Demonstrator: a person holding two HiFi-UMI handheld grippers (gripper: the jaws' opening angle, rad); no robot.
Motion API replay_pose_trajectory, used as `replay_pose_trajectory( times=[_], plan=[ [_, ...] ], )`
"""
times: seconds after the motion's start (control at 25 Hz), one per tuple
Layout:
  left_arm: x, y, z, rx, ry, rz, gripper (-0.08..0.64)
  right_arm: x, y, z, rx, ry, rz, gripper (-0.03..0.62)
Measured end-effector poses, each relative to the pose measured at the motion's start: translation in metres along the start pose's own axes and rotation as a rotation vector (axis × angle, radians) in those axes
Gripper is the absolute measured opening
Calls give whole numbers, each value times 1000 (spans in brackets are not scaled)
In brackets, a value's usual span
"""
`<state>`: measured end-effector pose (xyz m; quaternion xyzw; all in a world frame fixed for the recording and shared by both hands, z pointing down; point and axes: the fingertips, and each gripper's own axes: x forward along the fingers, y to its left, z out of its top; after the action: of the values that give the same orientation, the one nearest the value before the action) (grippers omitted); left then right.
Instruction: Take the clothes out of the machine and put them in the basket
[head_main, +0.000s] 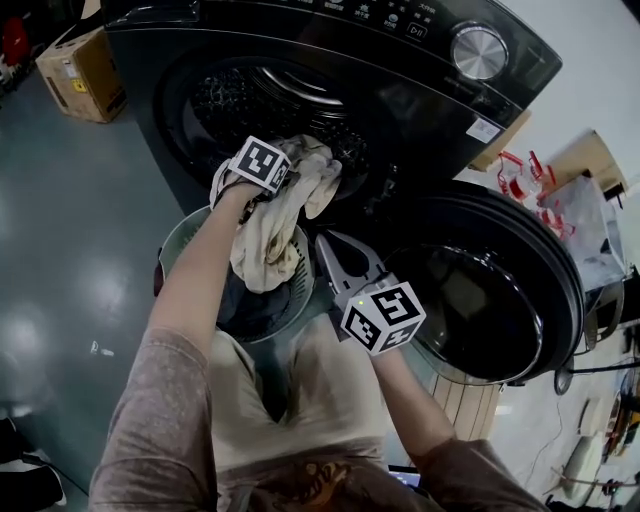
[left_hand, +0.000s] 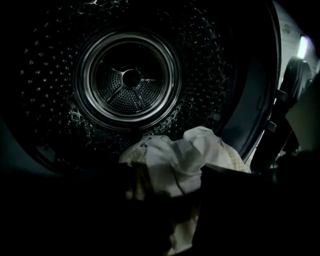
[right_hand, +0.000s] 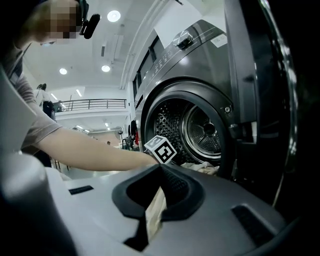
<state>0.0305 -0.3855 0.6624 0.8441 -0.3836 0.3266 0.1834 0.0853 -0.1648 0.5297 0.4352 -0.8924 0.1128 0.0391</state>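
The dark front-loading washing machine (head_main: 330, 60) fills the upper part of the head view. Its round door (head_main: 500, 290) is swung fully open to the right, and the perforated drum (left_hand: 130, 80) looks bare at the back. A cardboard box (head_main: 85, 70) sits on the floor well to the left of the machine. Just below the opening stands the round grey-green basket (head_main: 180, 235) with dark clothes (head_main: 245, 305) in its bottom. A cream cloth (head_main: 265, 240) is bunched on the lower lip of the opening, and from there it hangs over the basket's rim. The left gripper (left_hand: 170, 192) is at that lip with its jaws spread wide, one on each side of the bunched cloth. Both jaws are dark silhouettes, and the pads do not appear to press the fabric. The person's bare left forearm (head_main: 195, 280) crosses above the basket and hides part of it. The right gripper (right_hand: 160, 169) is held lower, between the basket and the door, and points toward the opening. Its jaws are pressed together at the tips with nothing pinched, and a pale strip of fabric shows through the slit behind the tips.
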Motion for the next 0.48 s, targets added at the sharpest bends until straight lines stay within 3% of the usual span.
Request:
replay_pose_trajectory(
  times=[0.16, 0.28, 0.36, 0.48],
  plan=[
    [-6, -15, -1, 23, -19, -15, 255, -2, -1, -3, 2, 3, -9, -5],
    [-15, -24, -3, -10, -38, -46, 128, -3, -2, -5, -1, 5, -11, -3],
    [-28, -28, -11, -30, -35, -76, 98, -4, -2, -6, 0, 4, -11, -4],
    [-61, -36, -25, 1, -34, -99, 92, -4, -5, -8, 6, -4, -11, -5]
  ],
)
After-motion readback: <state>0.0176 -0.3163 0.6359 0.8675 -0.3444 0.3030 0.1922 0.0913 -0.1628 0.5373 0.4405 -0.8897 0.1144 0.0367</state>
